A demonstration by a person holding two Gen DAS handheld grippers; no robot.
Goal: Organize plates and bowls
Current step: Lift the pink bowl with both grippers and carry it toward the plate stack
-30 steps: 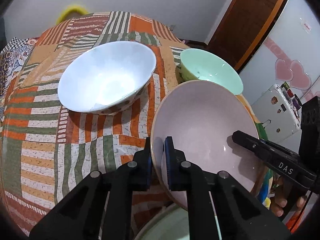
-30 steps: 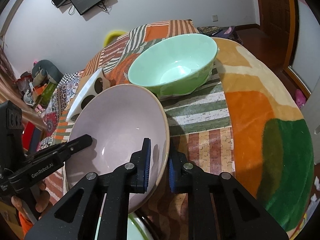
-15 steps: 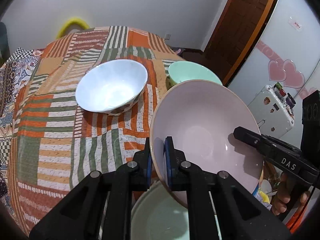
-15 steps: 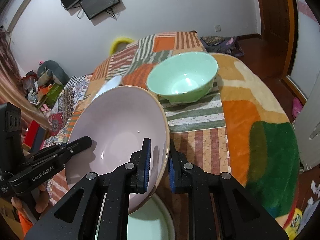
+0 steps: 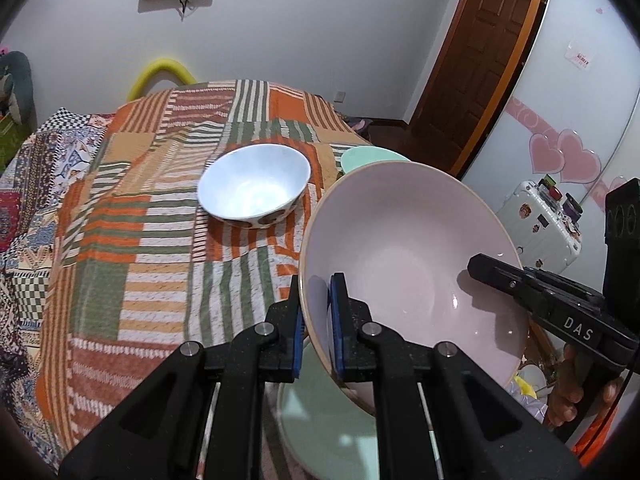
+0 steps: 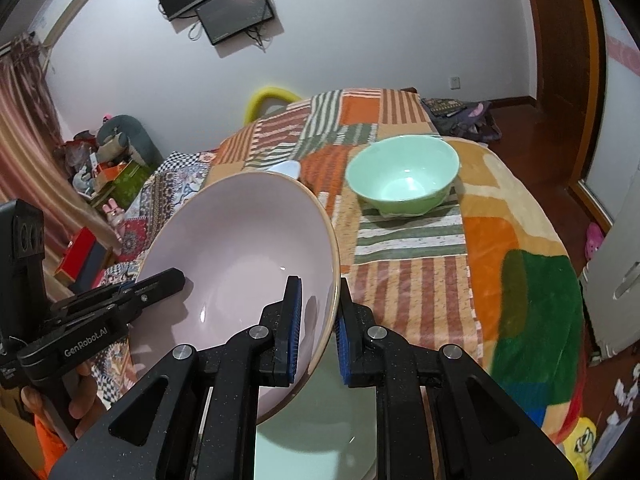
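A large pale pink bowl (image 5: 408,248) (image 6: 240,256) hangs tilted in the air above the table. My left gripper (image 5: 317,322) is shut on its left rim, and my right gripper (image 6: 317,330) is shut on the opposite rim. Each gripper shows in the other's view, reaching in from the side. Under the pink bowl lies a pale green plate (image 5: 332,424) (image 6: 320,428), partly hidden. A white bowl (image 5: 254,189) with a brown-spotted outside sits on the patchwork cloth (image 5: 140,240). A mint green bowl (image 6: 402,174) stands farther back; only its rim (image 5: 372,157) shows in the left wrist view.
The table is covered by a striped patchwork cloth with an orange and green blanket (image 6: 520,272) on its right side. A wooden door (image 5: 480,48) and a white suitcase (image 5: 540,224) stand to the right. A yellow chair back (image 5: 164,74) is behind the table.
Both grippers have lifted the pink bowl up and pulled it back from the table. The white and green bowls now look smaller and farther, and the green plate below has come into view.
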